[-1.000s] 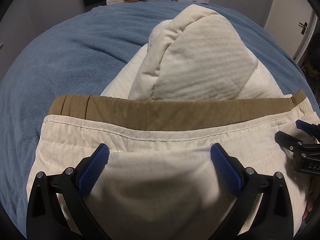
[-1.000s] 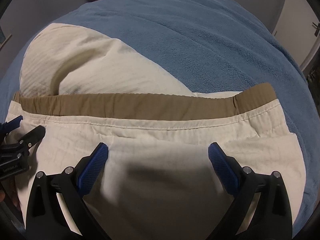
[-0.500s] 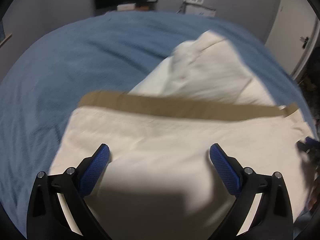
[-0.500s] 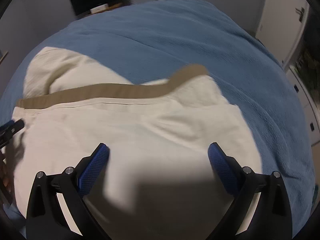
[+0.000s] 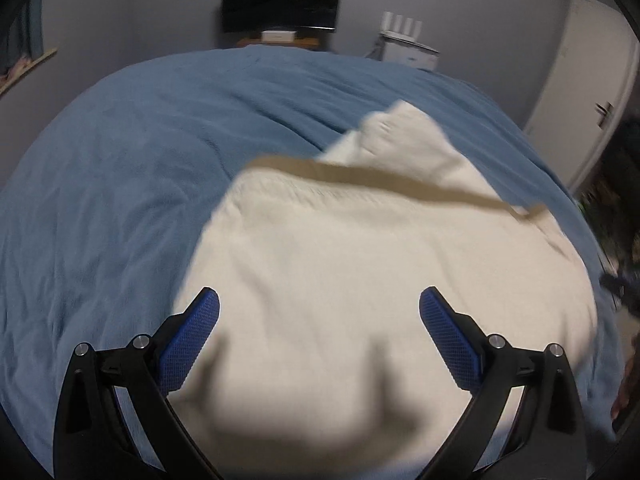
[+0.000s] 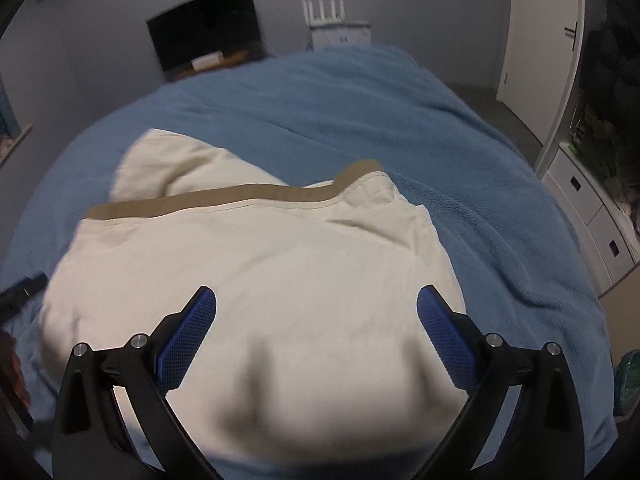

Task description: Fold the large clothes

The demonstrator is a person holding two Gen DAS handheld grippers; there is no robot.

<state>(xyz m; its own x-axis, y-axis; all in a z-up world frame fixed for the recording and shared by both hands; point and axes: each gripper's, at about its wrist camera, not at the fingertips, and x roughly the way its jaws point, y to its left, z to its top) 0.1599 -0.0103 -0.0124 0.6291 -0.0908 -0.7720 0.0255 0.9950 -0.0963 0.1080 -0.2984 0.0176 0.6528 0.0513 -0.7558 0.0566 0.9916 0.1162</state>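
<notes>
A cream garment (image 5: 360,280) (image 6: 260,272) with a tan waistband (image 5: 380,178) (image 6: 224,198) lies folded on the blue bedspread (image 5: 120,180) (image 6: 400,120). Part of it sticks out beyond the waistband, toward the far side. My left gripper (image 5: 319,316) hangs open above the near part of the cloth, nothing between its blue pads. My right gripper (image 6: 316,312) is open too, over the same cloth. The left wrist view is blurred by motion. At the far left edge of the right wrist view, the tip of the other gripper (image 6: 28,284) shows.
A dark screen (image 5: 280,0) (image 6: 204,36) and a white device with antennas (image 5: 404,40) (image 6: 336,24) stand against the far wall. A white door (image 5: 592,92) (image 6: 536,32) is at the right. White drawers (image 6: 588,216) stand beside the bed's right edge.
Both grippers have pulled back and risen from the garment, so more of the bed and room shows. The raised cream flap has dropped flat beyond the waistband.
</notes>
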